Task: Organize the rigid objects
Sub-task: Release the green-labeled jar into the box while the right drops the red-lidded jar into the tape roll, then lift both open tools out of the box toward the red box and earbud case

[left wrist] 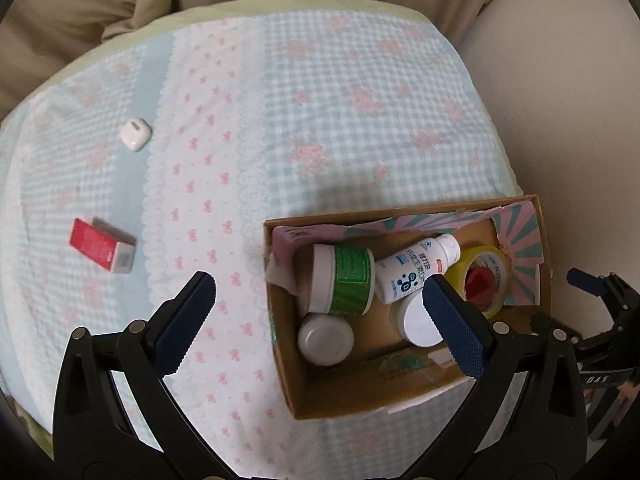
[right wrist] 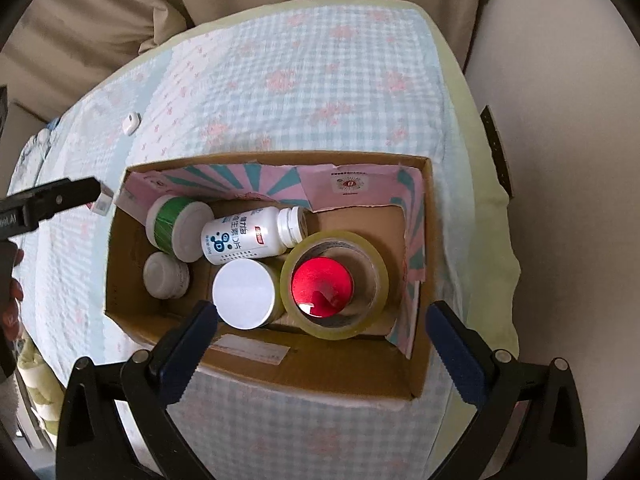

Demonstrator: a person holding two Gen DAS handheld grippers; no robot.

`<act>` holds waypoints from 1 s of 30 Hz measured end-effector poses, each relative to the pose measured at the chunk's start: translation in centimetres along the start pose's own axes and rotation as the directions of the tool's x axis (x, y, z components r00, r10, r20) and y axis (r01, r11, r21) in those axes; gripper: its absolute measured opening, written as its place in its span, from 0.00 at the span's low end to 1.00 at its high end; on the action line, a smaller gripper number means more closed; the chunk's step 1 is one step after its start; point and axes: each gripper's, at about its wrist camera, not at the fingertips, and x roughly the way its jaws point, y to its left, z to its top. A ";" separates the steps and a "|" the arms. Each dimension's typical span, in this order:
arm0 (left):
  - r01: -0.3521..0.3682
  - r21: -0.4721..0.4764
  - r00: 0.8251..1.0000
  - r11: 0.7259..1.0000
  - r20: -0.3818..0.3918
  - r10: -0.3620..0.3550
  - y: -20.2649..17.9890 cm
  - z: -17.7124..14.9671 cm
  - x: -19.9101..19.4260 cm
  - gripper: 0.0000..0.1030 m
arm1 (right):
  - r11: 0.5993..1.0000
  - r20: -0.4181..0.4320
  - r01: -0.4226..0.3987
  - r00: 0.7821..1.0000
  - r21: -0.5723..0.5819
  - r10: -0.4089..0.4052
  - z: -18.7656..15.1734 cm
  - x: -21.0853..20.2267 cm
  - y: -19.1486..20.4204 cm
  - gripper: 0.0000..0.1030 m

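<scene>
The box (right wrist: pixel 280 364), stiff cardboard on the quilted surface (left wrist: pixel 340 100), already holds jars, a bottle and a tape roll (right wrist: pixel 334 286). Left out are the red carton (left wrist: pixel 100 249), light and best pinched across its flat sides, and the small white case (left wrist: pixel 135 134), smooth, likely slippery. Both grippers, left (left wrist: pixel 316 322) and right (right wrist: pixel 320 344), hang wide and empty; the right view nearly hides the carton.
</scene>
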 end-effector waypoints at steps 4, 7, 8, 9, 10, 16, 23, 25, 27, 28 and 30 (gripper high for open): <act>-0.001 0.009 1.000 1.000 0.019 0.001 0.0 -0.7 -1.7 1.00 | 1.000 0.022 0.007 1.000 0.008 -0.007 -0.1 -1.3 0.3 1.00; -0.008 0.015 0.999 1.000 0.048 0.007 0.2 -1.3 -3.3 1.00 | 1.000 0.022 0.006 1.000 0.009 -0.006 -0.2 -2.4 0.8 1.00; -0.012 0.015 0.998 1.000 0.057 0.011 0.3 -1.5 -3.8 1.00 | 1.000 0.027 0.006 1.000 0.008 -0.007 -0.2 -2.7 1.0 1.00; -0.017 0.016 0.998 1.000 0.067 0.016 0.4 -1.8 -4.4 1.00 | 1.000 0.033 0.008 0.999 0.006 -0.008 -0.2 -3.1 1.2 1.00; -0.026 0.018 0.997 0.999 0.074 0.025 0.6 -2.1 -4.9 1.00 | 1.000 0.043 0.008 0.999 0.000 -0.008 -0.2 -3.6 1.6 1.00; -0.046 0.006 0.992 0.999 0.118 0.045 1.7 -4.4 -8.6 1.00 | 0.999 0.086 0.018 0.996 -0.036 -0.015 -0.5 -6.1 3.9 1.00; -0.102 -0.045 0.977 0.994 0.186 0.108 4.2 -7.7 -14.0 1.00 | 0.995 0.133 0.020 0.991 -0.094 -0.007 -1.0 -9.8 7.9 1.00; -0.118 -0.064 0.972 0.991 0.197 0.129 5.2 -8.3 -15.3 1.00 | 0.994 0.146 0.019 0.989 -0.110 -0.003 -1.1 -10.9 9.4 1.00; -0.134 -0.088 0.967 0.987 0.205 0.149 6.3 -8.8 -16.4 1.00 | 0.993 0.158 0.017 0.987 -0.119 0.003 -1.1 -12.0 10.7 1.00; -0.141 -0.105 0.963 0.984 0.215 0.161 7.0 -9.2 -17.2 1.00 | 0.992 0.163 0.008 0.987 -0.124 0.012 -1.1 -12.4 11.3 1.00; -0.146 -0.132 0.958 0.980 0.229 0.173 8.6 -9.6 -18.3 1.00 | 0.991 0.170 -0.005 0.985 -0.134 0.028 -1.0 -13.2 12.5 1.00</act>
